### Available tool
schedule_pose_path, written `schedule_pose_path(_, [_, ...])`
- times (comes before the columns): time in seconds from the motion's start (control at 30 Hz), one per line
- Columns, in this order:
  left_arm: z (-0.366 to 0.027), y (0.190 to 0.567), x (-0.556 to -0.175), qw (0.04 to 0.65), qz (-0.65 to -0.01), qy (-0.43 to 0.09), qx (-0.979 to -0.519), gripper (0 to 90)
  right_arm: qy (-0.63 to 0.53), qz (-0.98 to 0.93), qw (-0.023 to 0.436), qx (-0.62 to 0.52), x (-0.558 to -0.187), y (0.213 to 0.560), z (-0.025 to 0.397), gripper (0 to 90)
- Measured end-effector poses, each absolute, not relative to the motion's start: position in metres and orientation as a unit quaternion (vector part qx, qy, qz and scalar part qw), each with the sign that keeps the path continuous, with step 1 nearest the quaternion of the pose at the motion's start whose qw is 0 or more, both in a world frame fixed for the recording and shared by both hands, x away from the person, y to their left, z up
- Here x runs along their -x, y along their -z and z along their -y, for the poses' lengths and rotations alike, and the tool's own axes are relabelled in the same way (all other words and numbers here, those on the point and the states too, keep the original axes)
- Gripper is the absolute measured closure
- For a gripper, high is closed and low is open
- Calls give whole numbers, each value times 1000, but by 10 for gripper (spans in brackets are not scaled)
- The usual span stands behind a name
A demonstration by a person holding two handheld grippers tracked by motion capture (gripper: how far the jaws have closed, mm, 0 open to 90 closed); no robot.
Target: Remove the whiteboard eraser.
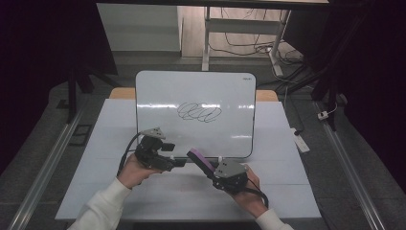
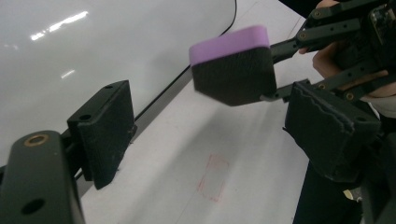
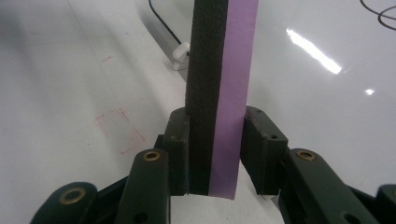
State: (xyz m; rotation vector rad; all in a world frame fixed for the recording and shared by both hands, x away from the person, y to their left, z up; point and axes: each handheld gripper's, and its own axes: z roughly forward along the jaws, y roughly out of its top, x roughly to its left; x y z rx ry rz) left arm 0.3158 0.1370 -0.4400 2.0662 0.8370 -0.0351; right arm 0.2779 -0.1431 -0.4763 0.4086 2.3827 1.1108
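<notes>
High view: whiteboard (image 1: pixel 195 113) sits on the white table (image 1: pixel 119 191), a black scribble (image 1: pixel 199 112) near its middle. My left gripper (image 1: pixel 173 162) is at about 7 o'clock from the scribble, my right gripper (image 1: pixel 209 168) at about 6 o'clock, holding the purple-and-black eraser (image 1: pixel 200 161) tilted up toward 10 o'clock. Both grippers are just off the board's near edge.

Left gripper view: I see my left jaws standing well apart with nothing between them. The eraser (image 2: pixel 232 65) hangs at 1 o'clock, felt face toward me, with the right gripper (image 2: pixel 280 70) behind it. The board's rounded near corner (image 2: pixel 205 51) runs at 12 o'clock, and a faint red rectangle (image 2: pixel 214 178) marks the table at 6 o'clock, something the high view barely shows.

Right gripper view: my right gripper (image 3: pixel 215 156) is clamped on the eraser (image 3: pixel 222 88), black felt on the left, purple foam on the right. A small white clip (image 3: pixel 180 55) sits at the board edge at 11 o'clock.

Open room: bare table lies at 9 o'clock of the right jaws and beneath the left jaws.
</notes>
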Motion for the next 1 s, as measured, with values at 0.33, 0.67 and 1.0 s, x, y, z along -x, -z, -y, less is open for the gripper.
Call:
schedule_pose_path(0.33, [-118,445,-322,431,-316,36,-845,182,-391,-876,258,-119,-272,479,137,643])
schedule_pose_path(0.67, [-115,454,-326,425,-315,57,-847,237,-385,-872,284,-100,-266,482,131,643])
schedule_pose_path(1.0, [-113,458,-326,424,-309,71,-848,370,-375,-873,299,-91,-263,484,129,641])
